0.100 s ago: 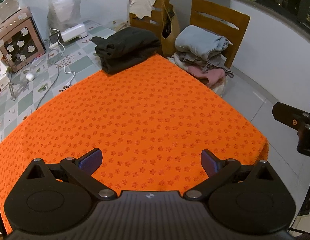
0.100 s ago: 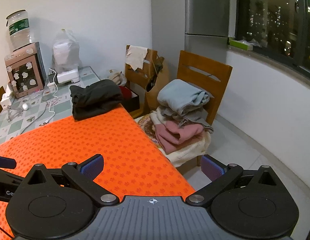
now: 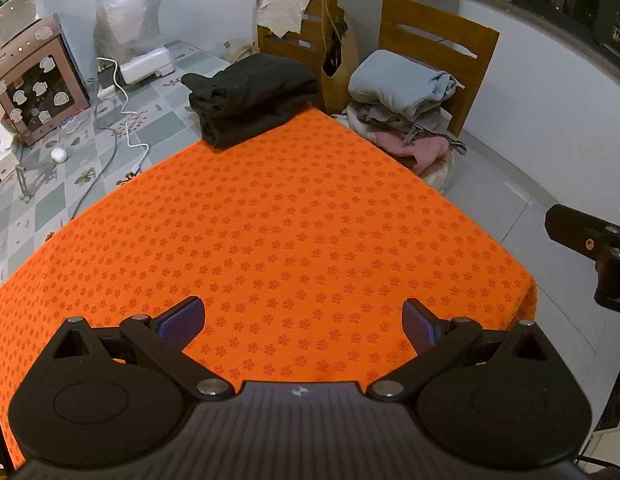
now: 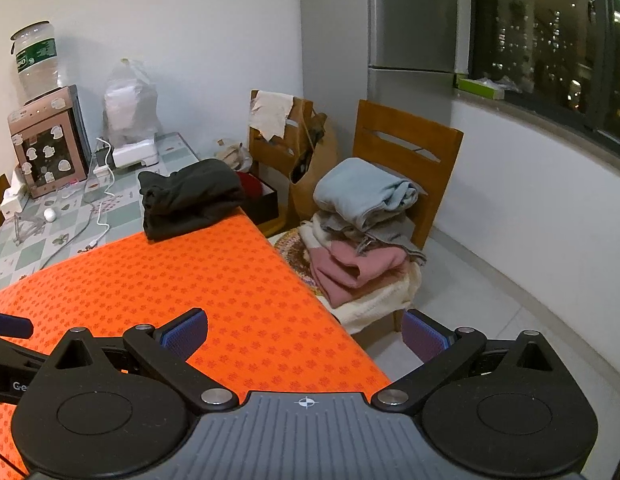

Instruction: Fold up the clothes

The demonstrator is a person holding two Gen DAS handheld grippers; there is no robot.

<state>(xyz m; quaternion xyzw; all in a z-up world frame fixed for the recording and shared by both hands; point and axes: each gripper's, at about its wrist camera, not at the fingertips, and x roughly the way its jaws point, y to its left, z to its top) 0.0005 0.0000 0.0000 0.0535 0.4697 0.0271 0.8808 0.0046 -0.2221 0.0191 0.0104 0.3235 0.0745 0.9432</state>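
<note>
A folded black garment (image 3: 249, 100) (image 4: 191, 200) lies at the far corner of the orange patterned mat (image 3: 289, 232) (image 4: 189, 288). On a wooden chair (image 3: 438, 48) (image 4: 406, 140) beside the table rests a pile of clothes: a light blue one (image 3: 402, 80) (image 4: 362, 192) on top, grey and pink ones (image 4: 358, 264) under it. My left gripper (image 3: 303, 320) hovers open over the near part of the mat, nothing between its fingers. My right gripper (image 4: 305, 334) is open over the mat's right edge, also empty. Part of it (image 3: 590, 240) shows at the right in the left wrist view.
Behind the mat the tiled tabletop (image 3: 149, 112) carries a small cabinet with stickers (image 3: 33, 84), a white cable (image 3: 125, 120), a white device (image 3: 147, 66) and a plastic bag (image 3: 125, 20). A second chair with a cloth (image 4: 275, 120), a paper bag (image 4: 310, 168), a fridge (image 4: 414, 20) and a window stand beyond.
</note>
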